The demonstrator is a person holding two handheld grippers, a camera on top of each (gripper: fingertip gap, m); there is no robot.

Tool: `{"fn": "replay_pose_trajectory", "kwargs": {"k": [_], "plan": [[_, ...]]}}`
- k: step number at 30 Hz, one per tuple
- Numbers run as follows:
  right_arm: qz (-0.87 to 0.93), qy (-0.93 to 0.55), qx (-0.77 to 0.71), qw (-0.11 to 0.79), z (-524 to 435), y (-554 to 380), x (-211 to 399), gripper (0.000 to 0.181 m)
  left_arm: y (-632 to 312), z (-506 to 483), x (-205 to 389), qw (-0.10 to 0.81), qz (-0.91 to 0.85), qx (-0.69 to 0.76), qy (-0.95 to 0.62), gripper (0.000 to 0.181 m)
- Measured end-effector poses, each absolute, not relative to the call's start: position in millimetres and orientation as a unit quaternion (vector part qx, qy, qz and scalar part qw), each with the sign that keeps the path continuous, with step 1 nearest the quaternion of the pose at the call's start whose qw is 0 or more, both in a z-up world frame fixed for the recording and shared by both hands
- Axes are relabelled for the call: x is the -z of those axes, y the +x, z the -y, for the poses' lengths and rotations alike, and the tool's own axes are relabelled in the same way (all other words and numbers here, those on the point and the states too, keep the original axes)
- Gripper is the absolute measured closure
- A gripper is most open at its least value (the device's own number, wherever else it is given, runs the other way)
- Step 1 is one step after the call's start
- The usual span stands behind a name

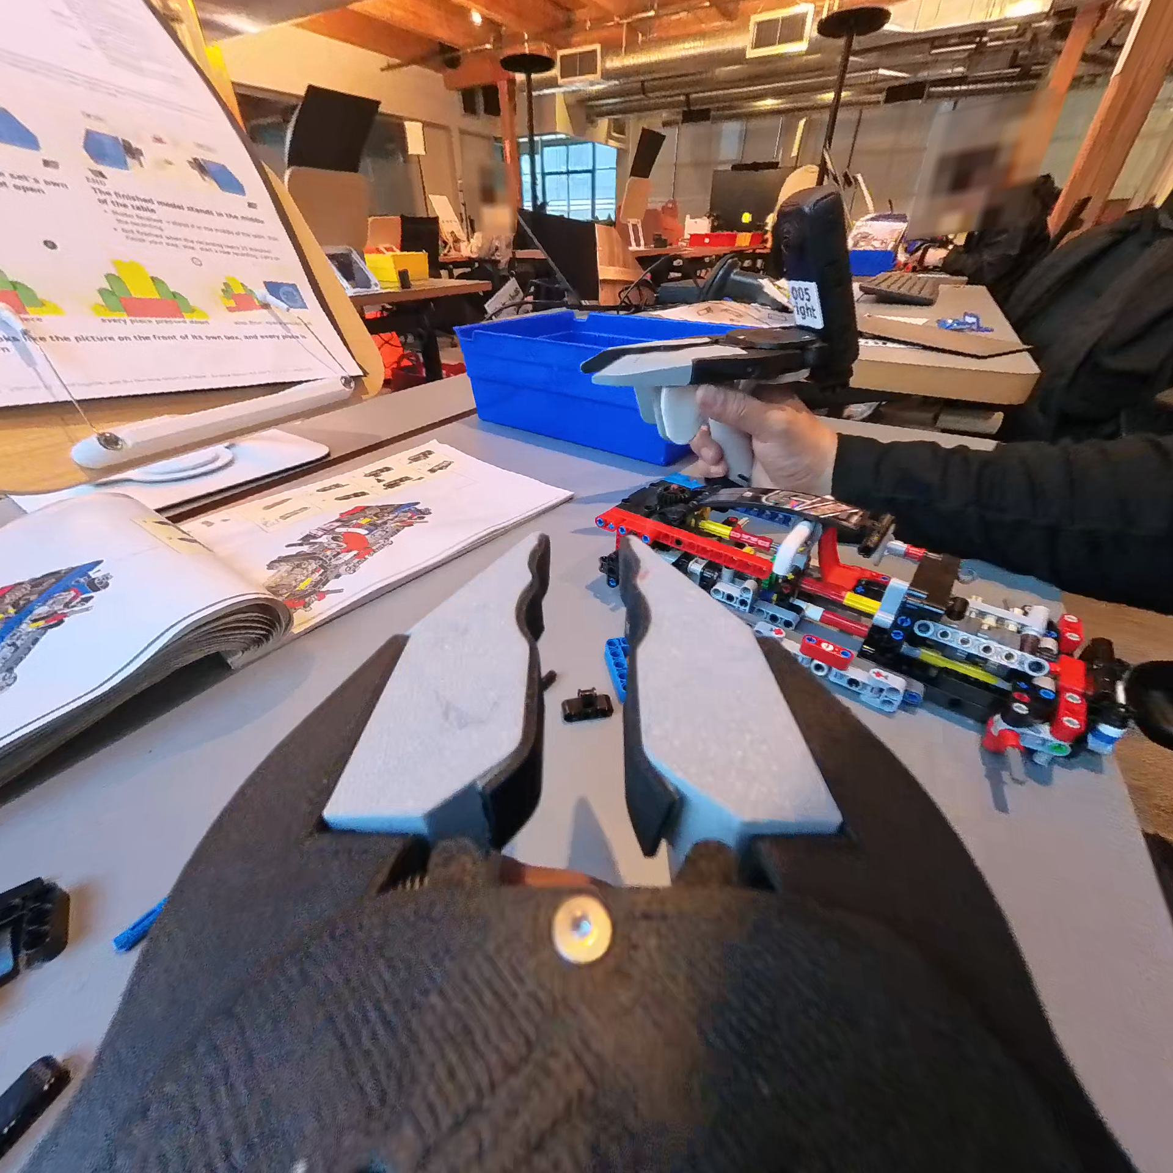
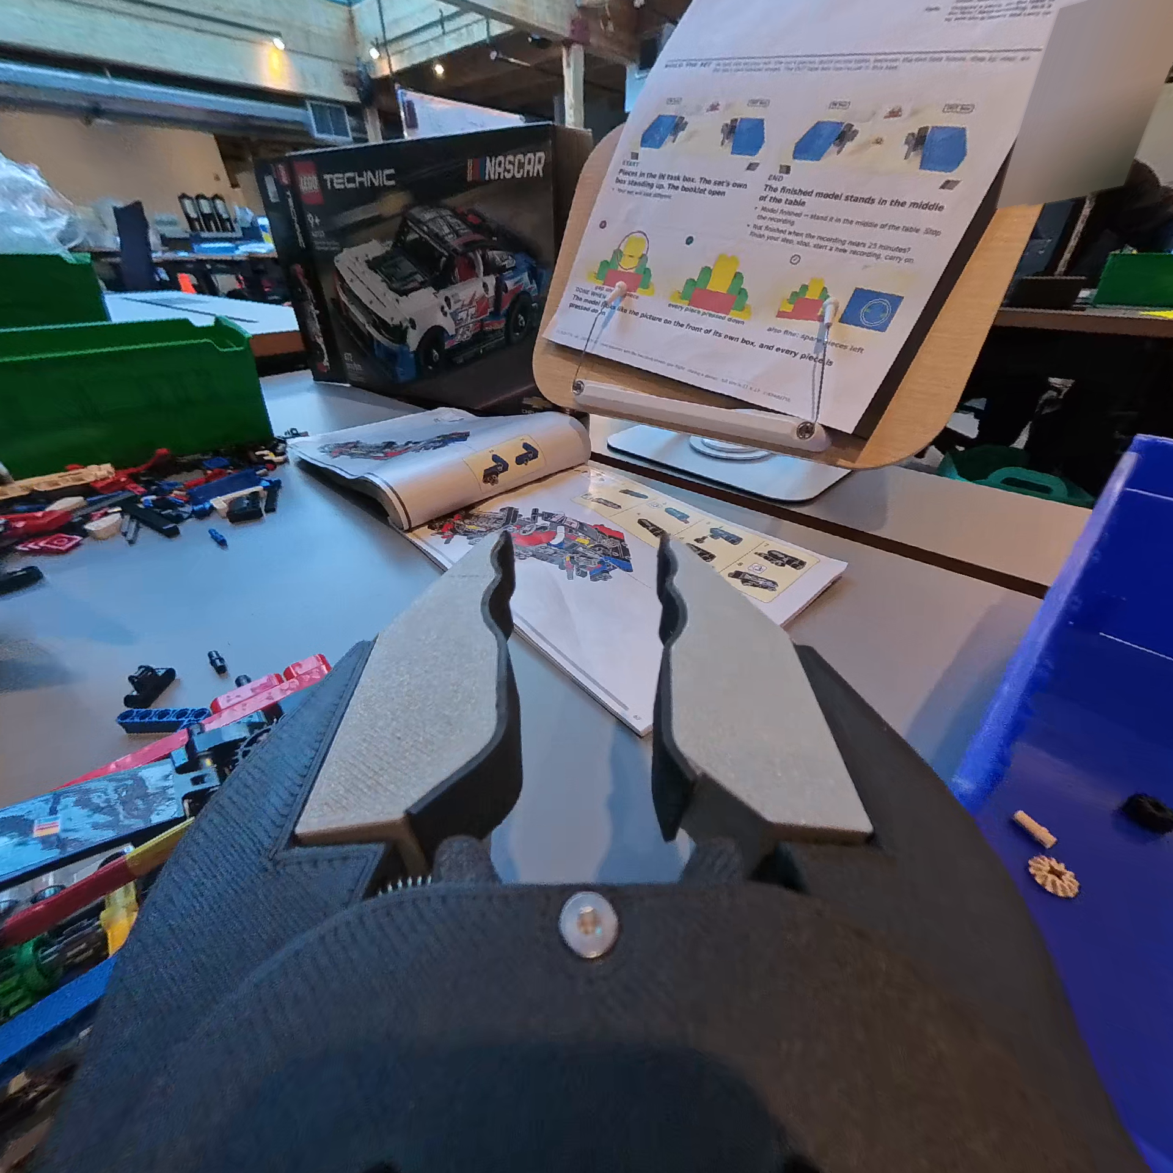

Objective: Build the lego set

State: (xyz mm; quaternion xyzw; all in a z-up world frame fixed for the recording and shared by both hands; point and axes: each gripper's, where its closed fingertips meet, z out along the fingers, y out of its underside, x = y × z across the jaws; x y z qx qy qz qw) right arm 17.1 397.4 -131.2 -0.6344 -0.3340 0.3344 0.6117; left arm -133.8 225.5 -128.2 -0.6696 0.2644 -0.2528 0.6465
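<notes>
Left gripper (image 1: 584,558), fingers parted and empty, above a small black piece (image 1: 587,706) on the bench (image 1: 266,787); right gripper (image 2: 581,558), fingers parted and empty, over the booklet (image 2: 571,609); part-built car (image 1: 888,609) beside the left gripper.

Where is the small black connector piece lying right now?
In the left wrist view, the small black connector lies on the grey table, framed between the open left gripper fingers, just left of a blue beam.

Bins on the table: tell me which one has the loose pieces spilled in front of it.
The green bin, left in the right wrist view. Loose pieces are scattered at its foot; the blue bin at right has none.
</notes>
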Motion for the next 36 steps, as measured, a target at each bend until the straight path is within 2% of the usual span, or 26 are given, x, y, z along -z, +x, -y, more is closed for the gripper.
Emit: {"fn": "replay_pose_trajectory", "kwargs": {"k": [8, 13, 15, 17, 22, 32, 34, 36], "plan": [[0.317, -0.641, -0.328, 0.617, -393, 28, 131, 0.139, -141, -227, 123, 0.674, -0.255, 0.212, -0.66, 0.161], [0.386, -0.635, -0.352, 0.568, -382, 1, 142, 0.154, -151, -235, 123, 0.678, -0.219, 0.206, -0.671, 0.149], [0.414, -0.628, -0.356, 0.554, -379, -11, 146, 0.151, -155, -240, 125, 0.671, -0.203, 0.212, -0.681, 0.138], [0.431, -0.627, -0.344, 0.55, -381, -18, 150, 0.156, -157, -243, 128, 0.663, -0.195, 0.212, -0.691, 0.135], [0.464, -0.599, -0.354, 0.548, -370, -28, 149, 0.161, -162, -252, 134, 0.654, -0.175, 0.182, -0.713, 0.138], [0.466, -0.578, -0.416, 0.526, -362, -23, 141, 0.151, -168, -255, 131, 0.665, -0.155, 0.181, -0.708, 0.14], [0.467, -0.574, -0.415, 0.528, -360, -24, 141, 0.151, -167, -252, 129, 0.671, -0.162, 0.18, -0.701, 0.146], [0.475, -0.564, -0.417, 0.532, -353, -25, 139, 0.159, -163, -247, 127, 0.676, -0.179, 0.182, -0.691, 0.16]]}}
